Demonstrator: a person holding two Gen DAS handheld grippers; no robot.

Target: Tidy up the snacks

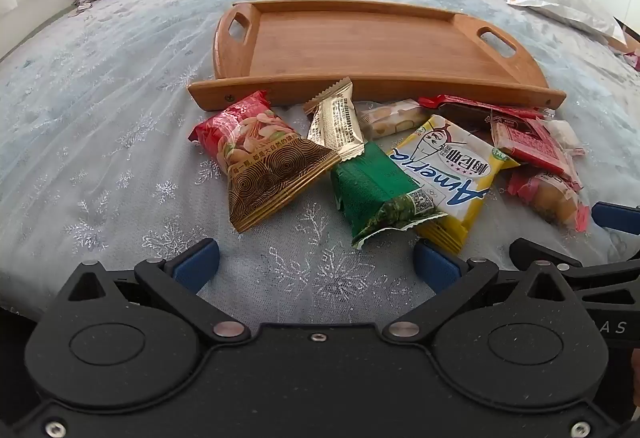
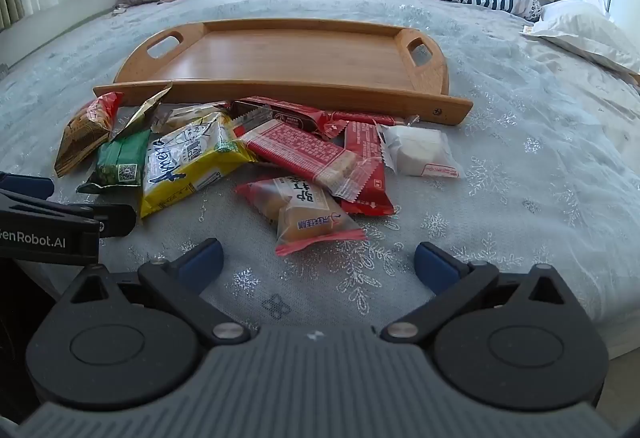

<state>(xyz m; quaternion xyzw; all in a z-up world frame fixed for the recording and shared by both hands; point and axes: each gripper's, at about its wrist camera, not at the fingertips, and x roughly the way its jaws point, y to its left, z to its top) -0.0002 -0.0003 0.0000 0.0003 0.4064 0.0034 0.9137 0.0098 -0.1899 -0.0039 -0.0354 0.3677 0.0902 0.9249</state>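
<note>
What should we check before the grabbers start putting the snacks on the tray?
1. Wooden tray bare and ready: ok.
2. Left gripper open, holding nothing: ok.
3. Right gripper open, holding nothing: ok.
4. Snacks lying apart for easy picking: not ok; the yellow pack overlaps the green pack, and the red ones are piled.
5. Cake pack nearest the right gripper, nothing on its near end: ok.
6. Tray steady on the soft bedspread: cannot tell.

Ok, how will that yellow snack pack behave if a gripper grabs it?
The yellow pack looks puffy and glossy, so it is probably light, squashy and a bit slippery. It overlaps the green pack, so lifting it may nudge that one.
</note>
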